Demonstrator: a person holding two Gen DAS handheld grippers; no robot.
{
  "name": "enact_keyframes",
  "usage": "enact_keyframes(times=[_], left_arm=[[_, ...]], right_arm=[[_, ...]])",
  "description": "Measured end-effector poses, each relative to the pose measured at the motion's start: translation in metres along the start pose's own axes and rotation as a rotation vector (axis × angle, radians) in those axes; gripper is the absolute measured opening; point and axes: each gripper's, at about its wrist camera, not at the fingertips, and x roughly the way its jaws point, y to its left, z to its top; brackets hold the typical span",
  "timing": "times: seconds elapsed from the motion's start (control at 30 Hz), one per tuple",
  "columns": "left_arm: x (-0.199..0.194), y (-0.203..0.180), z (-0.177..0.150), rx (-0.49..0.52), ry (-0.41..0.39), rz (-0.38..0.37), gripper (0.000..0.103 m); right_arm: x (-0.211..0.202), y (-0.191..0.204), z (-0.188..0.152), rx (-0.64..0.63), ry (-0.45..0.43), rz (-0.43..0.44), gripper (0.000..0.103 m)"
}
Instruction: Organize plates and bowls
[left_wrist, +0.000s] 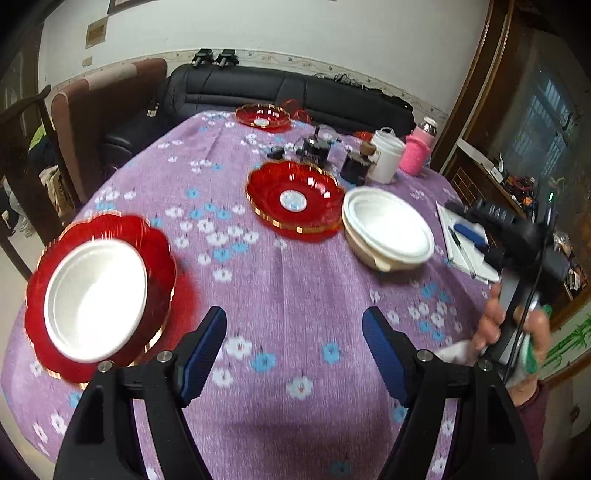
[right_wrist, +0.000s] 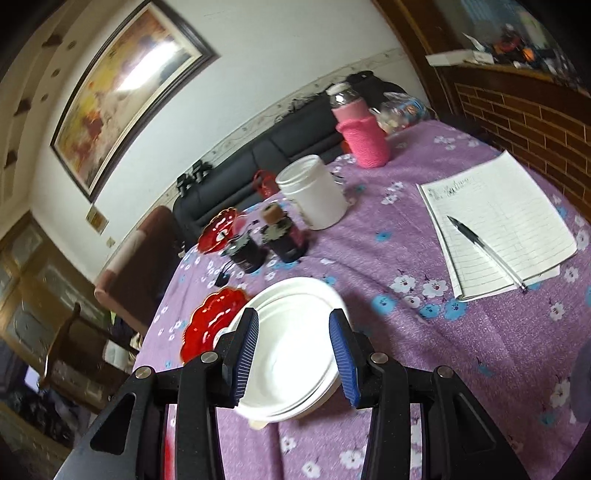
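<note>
Both pairs of blue-padded fingers stand released with nothing between them: the left gripper (left_wrist: 295, 354) spreads wide over bare purple flowered cloth, and the right gripper (right_wrist: 295, 354) hovers, less wide, above the stack of white bowls (right_wrist: 295, 350), its pads apart from the rims. On the bench (left_wrist: 295, 288), a white bowl (left_wrist: 96, 299) sits inside a red scalloped plate (left_wrist: 162, 266) near the left edge. A second red plate (left_wrist: 295, 201) lies empty toward the middle, just beside the white stack (left_wrist: 388, 229), which may touch its rim; I cannot tell. A third red plate (left_wrist: 263, 116) rests at the far edge by the black sofa (left_wrist: 288, 92). Behind the middle plate stand two dark jars (right_wrist: 266, 243), a white tub (right_wrist: 314, 192) and a pink-sleeved bottle (right_wrist: 364, 133). Toward the right edge, a pen (right_wrist: 487, 254) lies across a lined notepad (right_wrist: 502, 206). A person's hand (left_wrist: 513, 332) grips the right tool's handle.
</note>
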Motion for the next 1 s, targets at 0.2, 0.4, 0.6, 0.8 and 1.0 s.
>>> enact_keyframes(times=[0.2, 0.4, 0.6, 0.8, 1.0], left_arm=[[0.028, 0.008, 0.049, -0.071, 0.017, -0.01, 0.075], [0.089, 0.026, 0.098, -0.165, 0.099, -0.001, 0.075], [0.139, 0.045, 0.116, -0.199, 0.197, 0.064, 0.075], [0.163, 0.068, 0.137, -0.24, 0.238, 0.052, 0.07], [0.195, 0.09, 0.141, -0.3, 0.342, -0.022, 0.049]], right_arm=[[0.017, -0.017, -0.008, 0.025, 0.048, -0.028, 0.043], [0.02, -0.017, -0.014, 0.005, 0.05, -0.033, 0.043], [0.021, 0.009, -0.006, -0.003, 0.093, 0.048, 0.043], [0.082, 0.075, 0.017, -0.074, 0.321, 0.137, 0.044], [0.162, 0.123, 0.036, -0.237, 0.463, -0.023, 0.043]])
